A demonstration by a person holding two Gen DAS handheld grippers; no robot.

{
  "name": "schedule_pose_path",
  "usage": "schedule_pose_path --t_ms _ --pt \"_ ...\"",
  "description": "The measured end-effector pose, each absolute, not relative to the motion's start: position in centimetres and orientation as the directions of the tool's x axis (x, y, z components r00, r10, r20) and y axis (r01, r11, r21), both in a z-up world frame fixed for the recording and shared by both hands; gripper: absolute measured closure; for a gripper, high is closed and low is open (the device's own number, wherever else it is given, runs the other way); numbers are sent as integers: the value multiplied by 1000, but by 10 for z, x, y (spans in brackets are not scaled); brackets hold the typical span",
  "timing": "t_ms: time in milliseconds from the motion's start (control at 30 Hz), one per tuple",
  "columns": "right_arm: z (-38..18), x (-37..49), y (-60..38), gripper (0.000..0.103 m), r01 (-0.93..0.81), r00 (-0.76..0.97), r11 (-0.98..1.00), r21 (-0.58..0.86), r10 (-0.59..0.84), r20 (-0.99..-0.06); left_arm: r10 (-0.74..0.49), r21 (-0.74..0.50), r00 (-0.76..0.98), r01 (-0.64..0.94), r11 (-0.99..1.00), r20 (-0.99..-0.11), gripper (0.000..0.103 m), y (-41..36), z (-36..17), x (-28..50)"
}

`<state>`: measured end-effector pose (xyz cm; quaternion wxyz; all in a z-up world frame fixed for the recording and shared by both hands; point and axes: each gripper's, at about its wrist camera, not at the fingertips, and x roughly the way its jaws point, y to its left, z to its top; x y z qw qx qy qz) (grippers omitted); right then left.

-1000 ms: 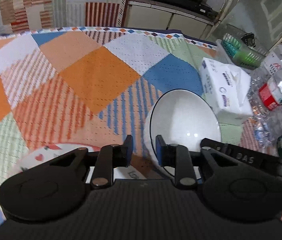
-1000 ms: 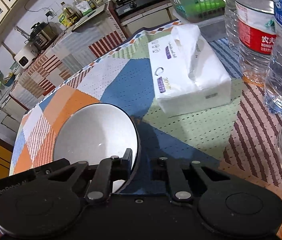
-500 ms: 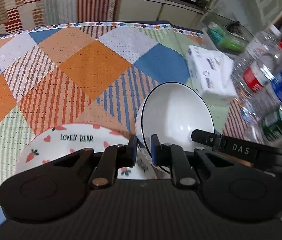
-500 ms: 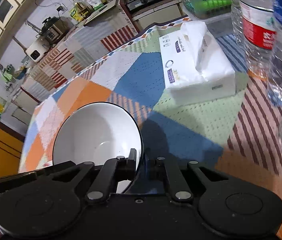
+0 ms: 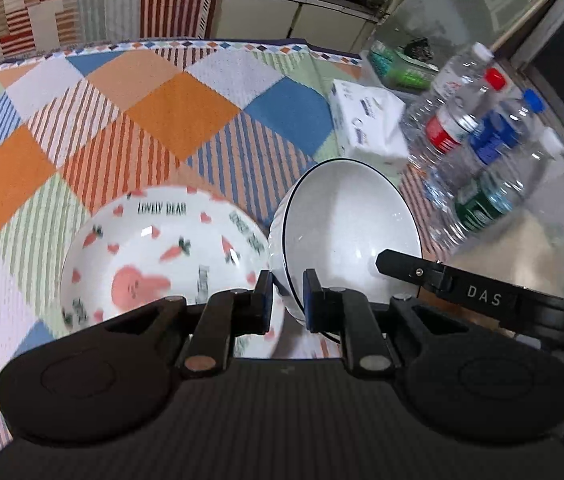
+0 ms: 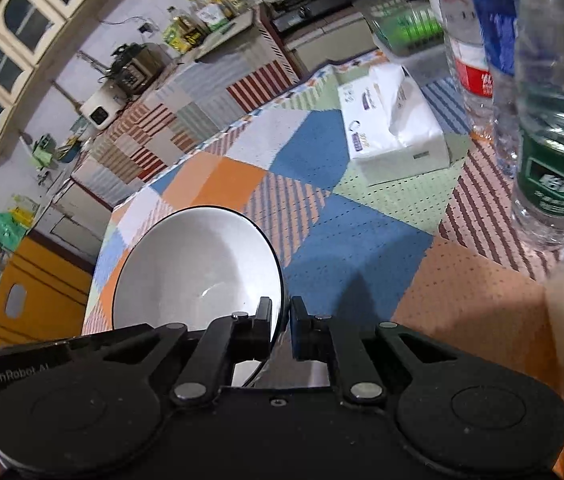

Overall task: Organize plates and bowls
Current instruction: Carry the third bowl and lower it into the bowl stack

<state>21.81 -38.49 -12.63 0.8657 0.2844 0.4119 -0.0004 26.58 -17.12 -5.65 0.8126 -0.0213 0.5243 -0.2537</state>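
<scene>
**Gripping white bowl from both sides**

Left claw [image 5: 286, 297] is clamping the near-left rim of the white bowl [image 5: 345, 232]; right claw [image 6: 280, 328] is clamping the opposite rim [image 6: 198, 272]. Bowl is sitting tilted, lifted off the table [image 5: 130, 128], right beside the carrot-print dish [image 5: 154, 256], rims close or touching, can't tell which. Dish is lying flat on the checked cloth. Tissue box [image 5: 369, 128] is sitting behind the bowl; water bottles [image 5: 477, 148] are standing to its right.
</scene>
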Motion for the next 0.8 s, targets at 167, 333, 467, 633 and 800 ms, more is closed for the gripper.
schedule_pose_path --t_ms 167,333,467,633,800 --pt "-109 182 -370 89 189 674 854 485 247 -697 -434 -298 298 408 863 -850 89 -156 -43 229" --pt "-99 151 -353 90 166 675 871 463 243 -697 -433 -318 259 389 865 -863 89 -141 -41 199" --pt "-95 132 -343 90 148 679 883 446 238 -695 -449 -361 205 355 862 -870 89 -129 -51 184" --pt "-99 117 -330 90 128 657 906 404 227 -719 -453 -386 151 334 860 -879 89 -120 -65 172" --pt "-107 109 -320 90 122 634 920 372 216 -743 -448 -404 93 300 864 -889 89 -116 -81 169"
